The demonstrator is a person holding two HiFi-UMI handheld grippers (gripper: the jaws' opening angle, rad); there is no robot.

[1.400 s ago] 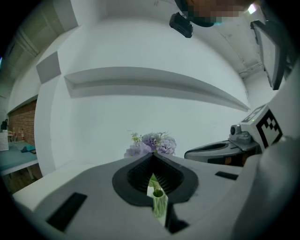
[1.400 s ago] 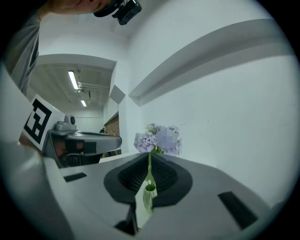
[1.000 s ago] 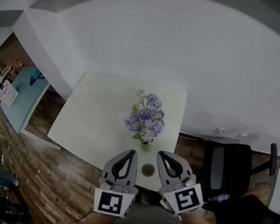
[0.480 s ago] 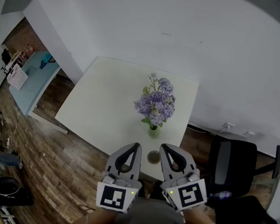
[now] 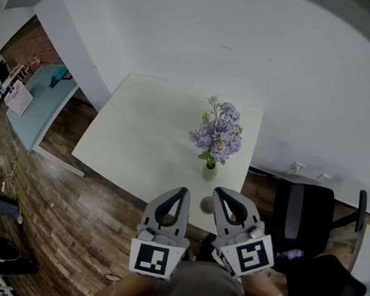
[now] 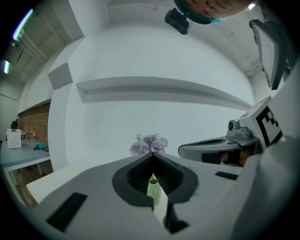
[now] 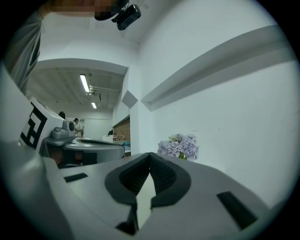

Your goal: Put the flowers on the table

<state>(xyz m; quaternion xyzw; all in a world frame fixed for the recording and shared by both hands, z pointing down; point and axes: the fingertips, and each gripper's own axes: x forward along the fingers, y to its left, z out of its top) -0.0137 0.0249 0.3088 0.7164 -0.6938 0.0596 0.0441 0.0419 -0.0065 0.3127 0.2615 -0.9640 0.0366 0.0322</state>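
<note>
While both grippers are held side by side near the table's near edge, the items stand as listed.

Item 1: flowers (image 5: 220,129), a bunch of pale purple blooms with a few green leaves. They stand upright in a small green vase (image 5: 209,172). The vase is on the white table (image 5: 142,135), towards its right edge and a little in from the near edge.

Item 2: small round object (image 5: 206,205), on the table just in front of the vase. In the head view it lies between the two gripper tips. What it is cannot be told.

Item 3: left gripper (image 5: 183,192), jaws closed tip to tip with nothing between them. Its own view shows only the distant vase through the slot behind the tips.

Item 4: right gripper (image 5: 217,191), jaws likewise drawn together and empty, with the flowers seen beyond them to the right.

Item 5: black office chair (image 5: 302,220), on the wooden floor (image 5: 74,219) right of the table.

Item 6: light blue desk (image 5: 37,104), well apart at the far left.

Item 7: white wall (image 5: 271,68), behind the table.
</note>
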